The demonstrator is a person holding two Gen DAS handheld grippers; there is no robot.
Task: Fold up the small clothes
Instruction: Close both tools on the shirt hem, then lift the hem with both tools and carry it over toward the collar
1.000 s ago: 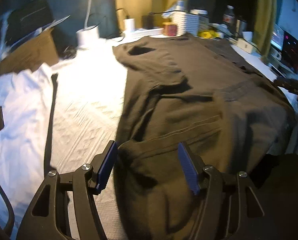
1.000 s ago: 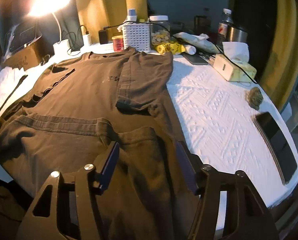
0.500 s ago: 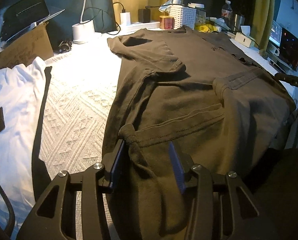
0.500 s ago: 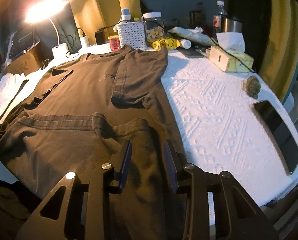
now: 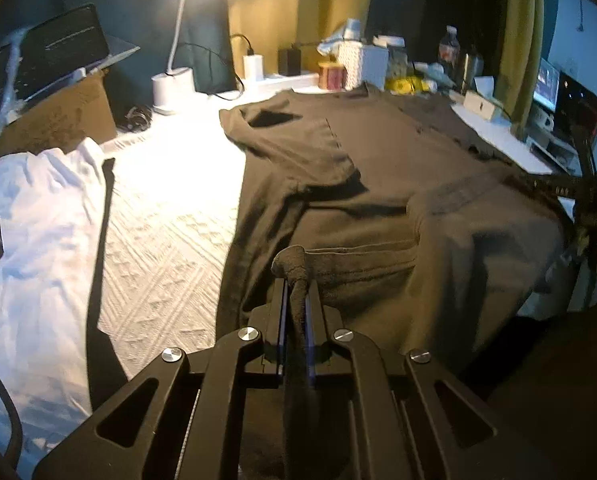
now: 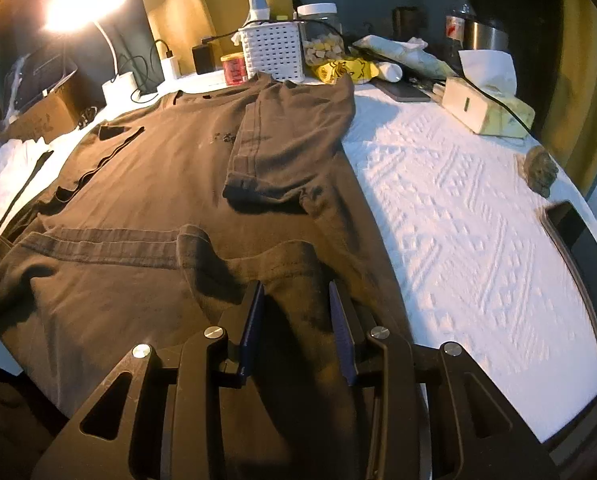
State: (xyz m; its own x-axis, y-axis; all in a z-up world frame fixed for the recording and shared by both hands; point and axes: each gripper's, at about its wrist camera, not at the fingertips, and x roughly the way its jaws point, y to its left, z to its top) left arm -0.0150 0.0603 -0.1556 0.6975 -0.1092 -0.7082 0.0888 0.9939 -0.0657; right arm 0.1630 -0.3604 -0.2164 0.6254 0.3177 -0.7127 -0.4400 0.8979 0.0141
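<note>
Two grippers were set at the near hem of the dark T-shirt (image 5: 378, 168), which was spread on the white cover (image 6: 458, 208) ahead of the fingers, sleeves turned in. Left gripper (image 5: 296, 292): jaws closing, a bunched hem corner seen pinched between the pads. Right gripper (image 6: 298, 320): jaws closing but seen apart, hem cloth between them, not pressed. Step judged: hem grasp for the bottom-to-collar fold. Next: right pinch to be confirmed, then both corners lifted evenly and carried forward of the fingers.
</note>
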